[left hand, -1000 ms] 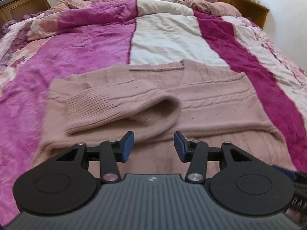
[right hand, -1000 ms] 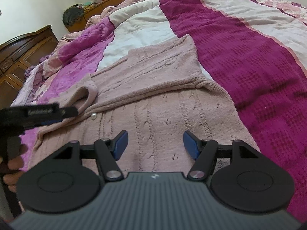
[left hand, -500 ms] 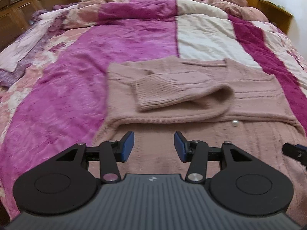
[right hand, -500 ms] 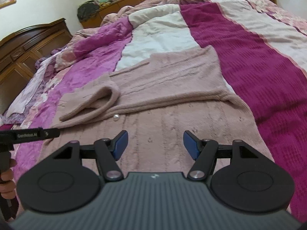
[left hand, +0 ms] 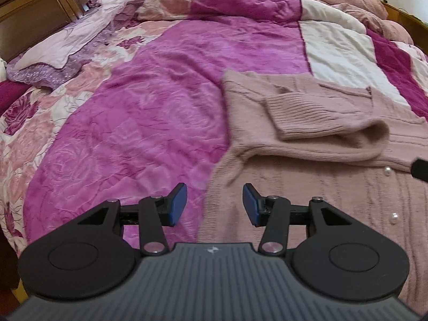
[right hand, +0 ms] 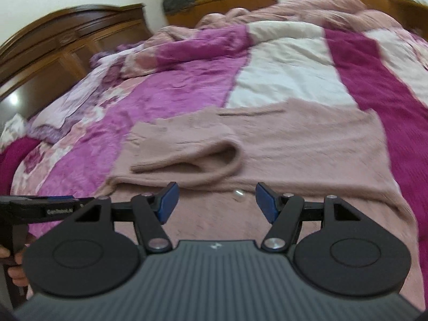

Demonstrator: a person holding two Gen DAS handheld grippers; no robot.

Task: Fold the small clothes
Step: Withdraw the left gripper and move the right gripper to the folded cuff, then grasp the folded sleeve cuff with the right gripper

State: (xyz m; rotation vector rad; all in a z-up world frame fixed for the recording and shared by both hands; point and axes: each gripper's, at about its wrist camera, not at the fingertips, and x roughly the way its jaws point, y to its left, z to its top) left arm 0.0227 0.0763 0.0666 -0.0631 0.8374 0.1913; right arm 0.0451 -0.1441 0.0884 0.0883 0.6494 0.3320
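Dusty-pink knit cardigan [left hand: 307, 187] w/ sleeve folded across, on magenta quilt [left hand: 147, 120]. Left gripper [left hand: 214, 203] and right gripper [right hand: 214, 200]: both half-open, empty. Risk: pads snag one knit layer, probably dragging sleeve fold loose.

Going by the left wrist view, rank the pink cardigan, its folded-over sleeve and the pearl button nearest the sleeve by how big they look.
1. pink cardigan, partly cut off at the frame edge
2. folded-over sleeve
3. pearl button, by far the smallest
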